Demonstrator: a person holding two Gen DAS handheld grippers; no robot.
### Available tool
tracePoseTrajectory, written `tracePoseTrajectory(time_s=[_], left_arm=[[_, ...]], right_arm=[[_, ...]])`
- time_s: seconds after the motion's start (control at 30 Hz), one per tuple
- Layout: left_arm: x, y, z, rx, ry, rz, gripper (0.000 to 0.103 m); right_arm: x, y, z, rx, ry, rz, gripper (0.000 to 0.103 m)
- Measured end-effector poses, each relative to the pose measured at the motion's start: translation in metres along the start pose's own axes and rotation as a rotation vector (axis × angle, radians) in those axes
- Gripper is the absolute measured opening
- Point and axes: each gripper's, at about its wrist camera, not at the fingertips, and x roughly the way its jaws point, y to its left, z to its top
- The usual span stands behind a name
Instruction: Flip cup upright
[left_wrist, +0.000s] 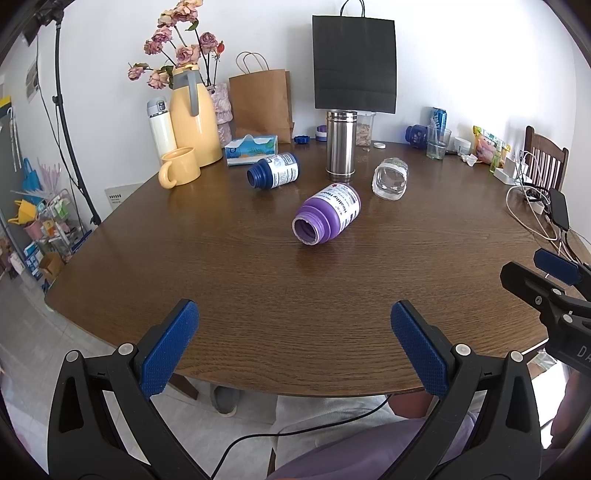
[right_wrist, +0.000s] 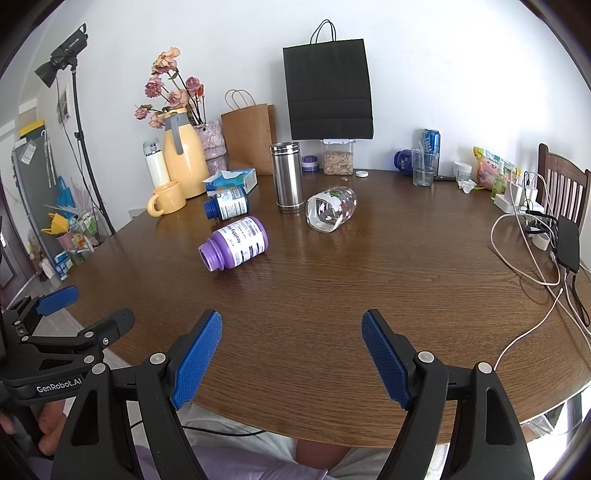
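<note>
A clear glass cup (left_wrist: 390, 178) lies on its side on the brown table (left_wrist: 258, 288), right of a steel tumbler (left_wrist: 340, 145). It also shows in the right wrist view (right_wrist: 331, 208), its base toward the camera. A yellow mug (left_wrist: 180, 167) stands mouth-down at the left. My left gripper (left_wrist: 294, 343) is open and empty above the table's near edge. My right gripper (right_wrist: 291, 354) is open and empty, also near the front edge, and shows at the right of the left view (left_wrist: 546, 273).
A purple bottle (left_wrist: 327, 213) and a blue bottle (left_wrist: 275, 170) lie on their sides mid-table. A yellow jug (left_wrist: 194, 114), tissue box (left_wrist: 251, 147), paper bags and jars stand along the back. Cables and a power bank (right_wrist: 567, 243) lie at the right edge.
</note>
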Motion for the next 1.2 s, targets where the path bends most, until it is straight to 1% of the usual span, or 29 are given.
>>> tracePoseTrajectory(time_s=[0.53,0.57,0.6,0.67,0.77,0.83,0.9,0.93,1.0,1.1,1.2], left_arm=[[0.0,-0.002,0.001,0.004,0.012,0.001,0.103],[0.001,-0.002,0.001,0.004,0.013,0.001,0.103],[0.003,-0.002,0.002,0.005,0.02,0.001,0.103],[0.004,-0.003,0.002,0.004,0.03,-0.005,0.103],[0.007,-0.003,0.003,-0.001,0.045,-0.016,0.103],[0.012,-0.003,0.004,-0.004,0.061,-0.027,0.103],[0.022,-0.001,0.006,-0.018,0.096,-0.057,0.103],[0.025,-0.001,0.006,-0.025,0.102,-0.056,0.103],[0.033,0.0,0.007,-0.025,0.11,-0.05,0.103],[0.051,0.003,0.015,-0.046,0.11,-0.076,0.103],[0.075,0.007,0.023,-0.057,0.111,-0.086,0.103]], right_arm=[[-0.003,0.0,0.005,0.001,0.003,0.0,0.082],[0.0,0.003,-0.003,0.002,0.004,0.0,0.082],[0.0,0.002,-0.004,0.0,0.005,0.001,0.082],[0.003,0.0,-0.004,-0.012,0.003,0.0,0.082],[0.007,-0.001,0.006,-0.057,-0.011,-0.007,0.082],[0.012,-0.004,0.014,-0.074,-0.008,-0.001,0.082],[0.018,-0.005,0.019,-0.079,0.006,0.011,0.082],[0.022,-0.006,0.022,-0.082,0.018,0.021,0.082],[0.031,-0.007,0.027,-0.085,0.039,0.03,0.082],[0.051,-0.007,0.036,-0.105,0.075,0.019,0.082],[0.08,-0.004,0.051,-0.141,0.109,0.045,0.082]])
